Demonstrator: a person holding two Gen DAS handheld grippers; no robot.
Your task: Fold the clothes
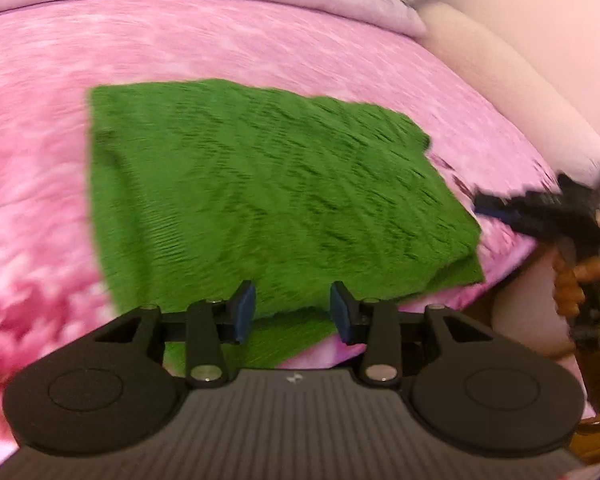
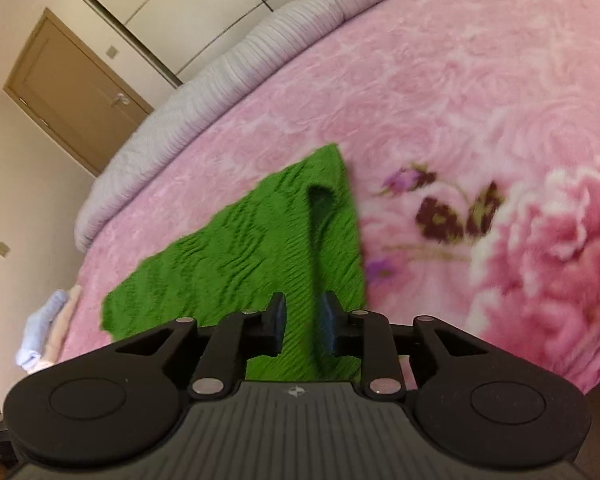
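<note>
Left wrist view: a folded green knit garment lies flat on the pink floral bedspread, just ahead of the left claw, whose blue-padded fingers stand apart with nothing between them. The right claw shows blurred at the bed's edge.

Right wrist view: the right claw stands narrowly parted over the garment's near edge; whether it grips cloth cannot be told. A brown door stands beyond.

Ribbed green knit garment, plush pink floral blanket
</note>
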